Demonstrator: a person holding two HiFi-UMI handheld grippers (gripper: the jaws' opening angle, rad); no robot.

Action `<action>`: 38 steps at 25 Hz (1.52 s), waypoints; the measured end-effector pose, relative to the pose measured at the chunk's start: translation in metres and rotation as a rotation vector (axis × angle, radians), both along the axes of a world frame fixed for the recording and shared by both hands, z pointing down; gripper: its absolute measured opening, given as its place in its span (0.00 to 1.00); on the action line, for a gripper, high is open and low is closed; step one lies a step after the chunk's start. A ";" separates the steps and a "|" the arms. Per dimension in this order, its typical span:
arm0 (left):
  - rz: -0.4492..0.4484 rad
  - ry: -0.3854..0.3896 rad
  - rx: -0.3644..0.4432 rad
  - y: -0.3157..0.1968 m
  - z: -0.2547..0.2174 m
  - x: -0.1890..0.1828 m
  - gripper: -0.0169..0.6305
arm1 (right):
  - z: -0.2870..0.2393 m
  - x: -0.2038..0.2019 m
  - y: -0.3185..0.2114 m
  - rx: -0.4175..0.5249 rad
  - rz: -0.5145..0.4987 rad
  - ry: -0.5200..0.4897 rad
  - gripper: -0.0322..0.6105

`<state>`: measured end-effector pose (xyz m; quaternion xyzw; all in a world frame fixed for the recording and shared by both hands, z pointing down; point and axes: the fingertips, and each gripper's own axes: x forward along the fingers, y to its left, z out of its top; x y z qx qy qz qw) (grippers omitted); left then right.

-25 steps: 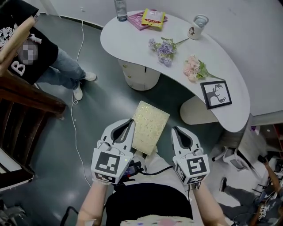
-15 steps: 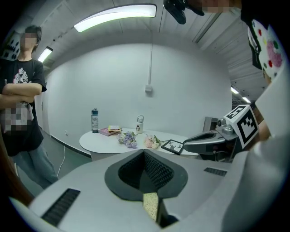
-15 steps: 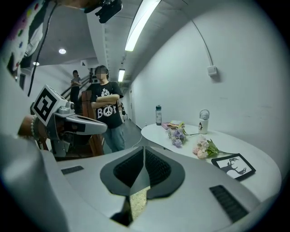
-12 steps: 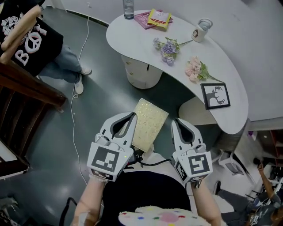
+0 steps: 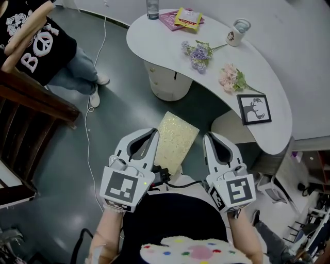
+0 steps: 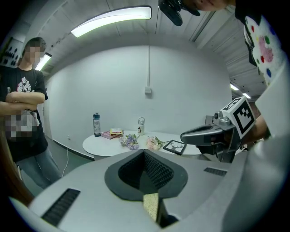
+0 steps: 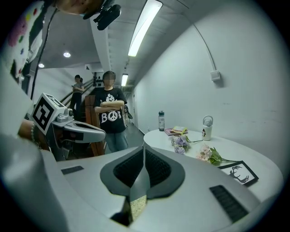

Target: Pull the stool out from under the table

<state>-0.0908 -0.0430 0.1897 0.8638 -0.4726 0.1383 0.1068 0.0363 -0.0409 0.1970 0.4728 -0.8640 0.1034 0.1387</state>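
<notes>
The stool (image 5: 175, 142), with a speckled yellow rectangular seat, stands on the dark floor in front of the curved white table (image 5: 154, 46), out from beneath it. In the head view my left gripper (image 5: 153, 134) hangs above the seat's left edge and my right gripper (image 5: 209, 138) to its right. Both are shut with nothing between the jaws. A sliver of the seat (image 6: 152, 206) shows below the closed left gripper (image 6: 144, 152), and another sliver of the seat (image 7: 137, 206) below the closed right gripper (image 7: 144, 147).
A person in a black shirt (image 5: 41, 46) stands at the left by a dark wooden stair rail (image 5: 36, 103). A white cable (image 5: 86, 129) trails over the floor. The table carries a bottle (image 5: 152, 9), books (image 5: 180, 19), a mug (image 5: 237, 32), flowers (image 5: 198, 54) and a framed picture (image 5: 253, 109).
Both grippers have risen a little toward the camera, still shut. The stool has stayed where it was.
</notes>
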 end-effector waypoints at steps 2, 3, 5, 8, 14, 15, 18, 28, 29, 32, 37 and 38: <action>-0.009 0.013 0.005 -0.001 -0.003 -0.001 0.05 | 0.003 0.002 0.001 -0.001 -0.001 0.011 0.11; -0.009 0.013 0.007 0.000 -0.004 -0.001 0.05 | 0.005 0.002 0.002 -0.005 -0.001 0.017 0.11; -0.009 0.012 0.003 0.001 -0.004 -0.002 0.05 | 0.009 0.004 0.004 -0.017 -0.001 0.026 0.11; -0.010 0.006 -0.007 0.001 -0.003 -0.003 0.05 | 0.011 0.004 0.005 -0.021 -0.003 0.036 0.11; 0.006 -0.020 -0.015 0.000 0.005 -0.001 0.05 | 0.012 0.002 0.006 -0.020 -0.022 0.050 0.11; 0.008 -0.023 -0.014 0.000 0.006 -0.001 0.05 | 0.013 0.001 0.005 -0.020 -0.024 0.049 0.11; 0.005 -0.016 -0.017 0.000 0.007 -0.001 0.05 | 0.013 0.000 0.005 -0.027 -0.019 0.039 0.11; 0.015 -0.022 -0.011 -0.001 0.006 0.000 0.05 | 0.011 -0.003 0.002 -0.026 -0.031 0.031 0.11; 0.009 -0.015 -0.013 -0.002 0.006 0.000 0.05 | 0.011 -0.003 0.002 -0.028 -0.030 0.031 0.11; 0.019 -0.031 -0.010 -0.002 0.006 0.000 0.05 | 0.010 -0.003 0.001 -0.032 -0.026 0.030 0.11; 0.014 -0.023 -0.010 -0.002 0.006 -0.001 0.05 | 0.011 -0.004 0.003 -0.023 -0.034 0.041 0.11; 0.015 -0.023 -0.009 -0.002 0.006 -0.001 0.05 | 0.011 -0.004 0.003 -0.023 -0.033 0.042 0.11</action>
